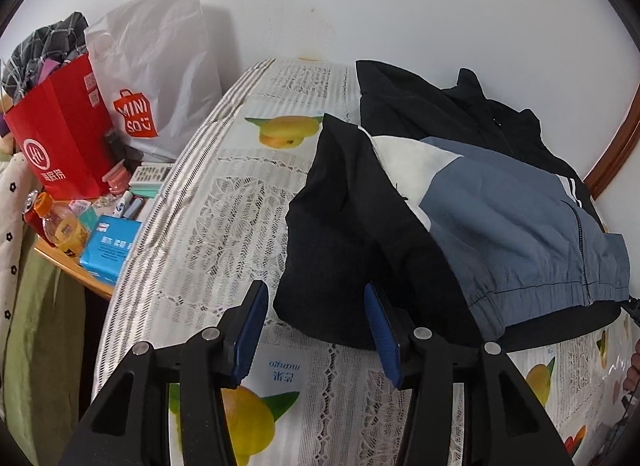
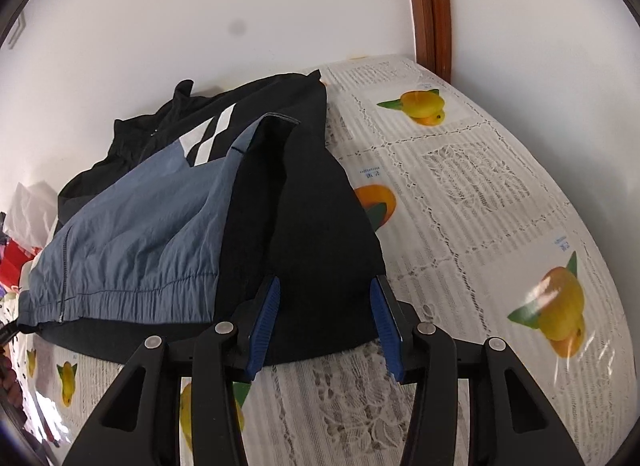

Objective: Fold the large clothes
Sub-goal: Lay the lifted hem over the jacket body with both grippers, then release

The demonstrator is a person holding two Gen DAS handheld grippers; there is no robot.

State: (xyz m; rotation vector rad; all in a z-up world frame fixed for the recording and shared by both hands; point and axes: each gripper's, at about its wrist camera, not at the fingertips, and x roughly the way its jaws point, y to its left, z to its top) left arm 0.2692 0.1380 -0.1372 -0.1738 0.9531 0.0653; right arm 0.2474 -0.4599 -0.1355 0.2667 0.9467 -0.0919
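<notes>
Black-and-blue jacket point(image 1: 500, 201) lies half-folded on the mango-print tablecloth point(image 1: 224, 225); left gripper point(image 1: 316, 330) and right gripper point(image 2: 324, 326) both hang apart, gripping nothing.

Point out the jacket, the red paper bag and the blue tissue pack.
jacket point(image 1: 520, 217): left wrist view, on its blue-grey front panel.
red paper bag point(image 1: 68, 125): left wrist view, on its red side above the round white logo.
blue tissue pack point(image 1: 110, 246): left wrist view, on its printed top face.
</notes>
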